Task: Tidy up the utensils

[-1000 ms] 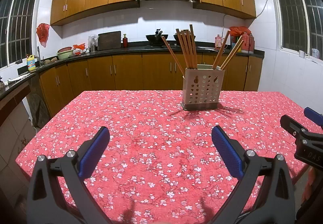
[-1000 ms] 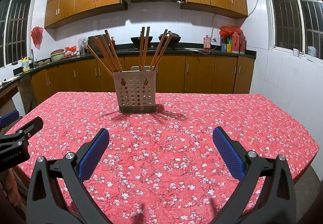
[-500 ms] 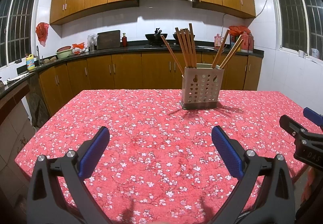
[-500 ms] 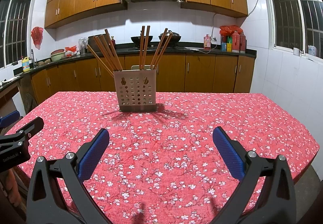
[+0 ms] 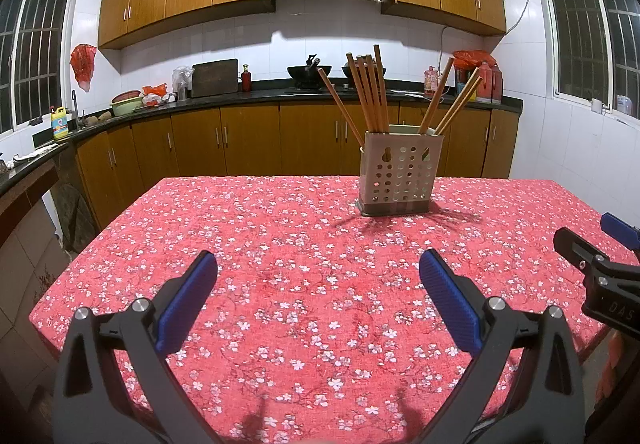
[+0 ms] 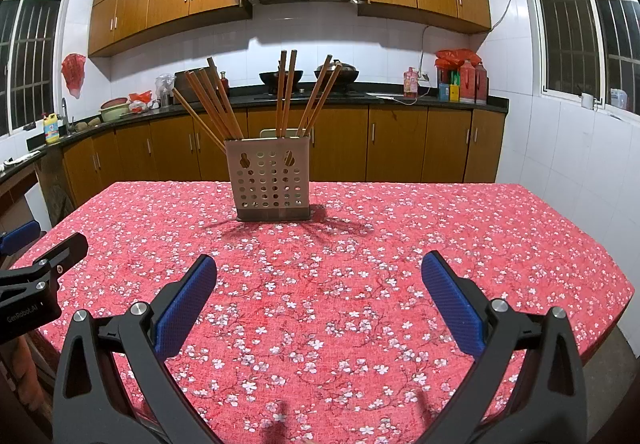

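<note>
A beige perforated utensil holder (image 5: pixel 401 174) stands upright on the red floral tablecloth (image 5: pixel 304 268), far centre-right in the left wrist view and centre in the right wrist view (image 6: pixel 273 180). Several wooden chopsticks (image 5: pixel 370 92) stand in it, fanned out; they also show in the right wrist view (image 6: pixel 286 92). My left gripper (image 5: pixel 318 276) is open and empty, hovering over the near part of the table. My right gripper (image 6: pixel 319 278) is open and empty, also well short of the holder. Each gripper shows at the edge of the other's view.
The table's left edge (image 5: pixel 92 244) and right edge (image 6: pixel 600 256) drop to the floor. Wooden kitchen cabinets (image 5: pixel 248 142) and a dark countertop with pots, bottles and bags run along the far wall behind the table.
Both grippers have stayed open and nearly still; the left wrist view has shifted very slightly, with the holder sitting a touch higher in frame.
</note>
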`<action>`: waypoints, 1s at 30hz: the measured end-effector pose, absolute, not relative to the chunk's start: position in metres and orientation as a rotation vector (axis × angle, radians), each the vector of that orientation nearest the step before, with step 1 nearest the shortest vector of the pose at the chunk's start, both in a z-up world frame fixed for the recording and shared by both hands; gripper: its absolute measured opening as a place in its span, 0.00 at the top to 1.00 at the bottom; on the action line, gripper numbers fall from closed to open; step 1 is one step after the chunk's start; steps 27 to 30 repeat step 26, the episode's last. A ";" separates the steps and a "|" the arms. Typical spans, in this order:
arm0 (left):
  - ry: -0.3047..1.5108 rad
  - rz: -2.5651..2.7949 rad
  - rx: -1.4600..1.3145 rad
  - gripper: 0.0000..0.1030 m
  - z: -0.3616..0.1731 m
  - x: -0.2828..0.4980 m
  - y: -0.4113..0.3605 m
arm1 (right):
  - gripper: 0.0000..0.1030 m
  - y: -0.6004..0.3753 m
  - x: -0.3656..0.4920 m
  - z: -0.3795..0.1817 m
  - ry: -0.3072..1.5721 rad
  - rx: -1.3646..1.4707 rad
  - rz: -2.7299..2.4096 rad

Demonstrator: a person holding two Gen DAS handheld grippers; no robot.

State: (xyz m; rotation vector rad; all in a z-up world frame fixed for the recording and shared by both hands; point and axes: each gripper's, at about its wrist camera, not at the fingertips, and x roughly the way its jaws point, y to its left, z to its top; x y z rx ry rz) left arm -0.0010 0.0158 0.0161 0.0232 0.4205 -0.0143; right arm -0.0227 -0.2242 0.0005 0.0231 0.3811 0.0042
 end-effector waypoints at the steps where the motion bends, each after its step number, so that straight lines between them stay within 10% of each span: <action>1: 0.421 -0.014 0.023 0.04 0.016 -0.001 0.016 | 0.02 -0.224 -0.023 0.000 0.382 0.024 0.005; 30: 0.432 -0.011 0.010 0.04 0.012 0.001 0.025 | 0.02 -0.226 -0.023 0.000 0.385 0.032 0.010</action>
